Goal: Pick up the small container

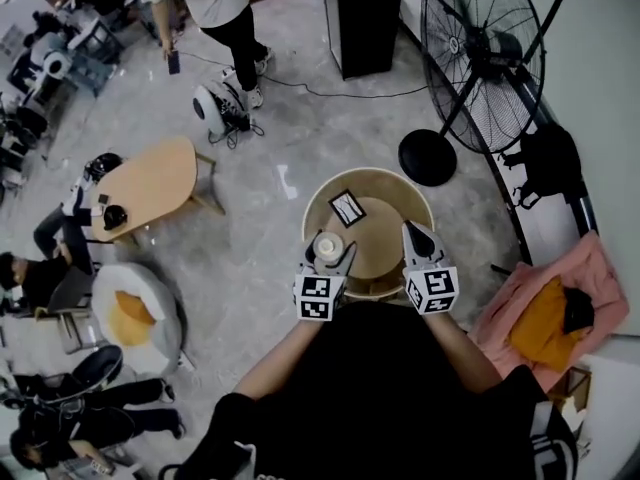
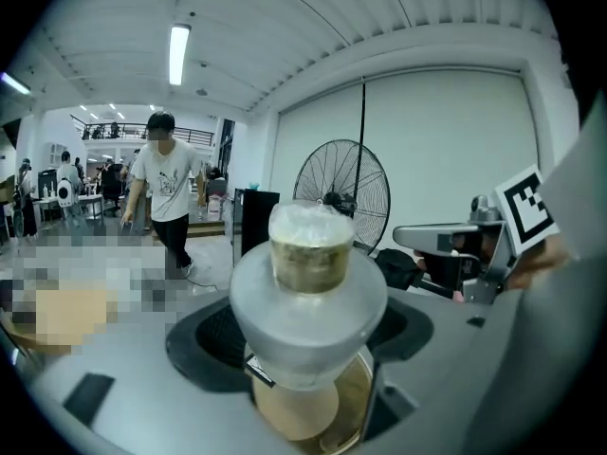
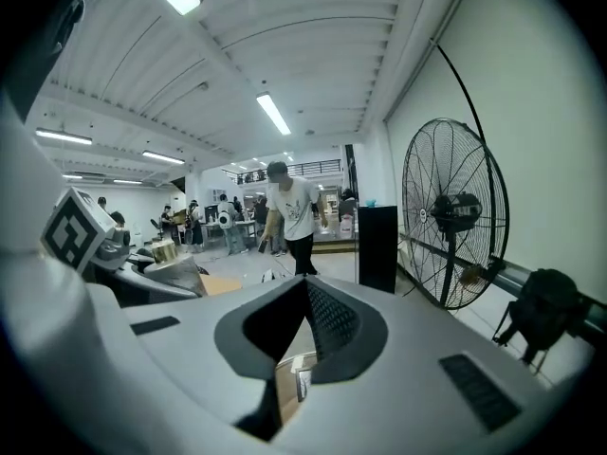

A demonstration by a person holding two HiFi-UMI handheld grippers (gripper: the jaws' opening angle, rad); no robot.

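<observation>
The small container (image 1: 328,246) is a pale, flared pot with a cream-coloured cylinder on top. My left gripper (image 1: 329,255) is shut on it and holds it upright just above the round wooden table (image 1: 398,184). In the left gripper view the container (image 2: 311,254) fills the middle between the two dark pads (image 2: 204,341), with the tabletop (image 2: 294,413) below it. My right gripper (image 1: 416,238) hovers over the table's right side, shut and holding nothing. In the right gripper view its jaws (image 3: 303,297) meet at the tip, and the left gripper with the container (image 3: 166,251) shows at the left.
A black-edged card (image 1: 347,208) lies on the table's far part. A large standing fan (image 1: 480,58) with a round base (image 1: 427,158) stands at the back right. A pink cloth with an orange item (image 1: 550,313) is at the right. A low wooden table (image 1: 150,183) and several people are at the left.
</observation>
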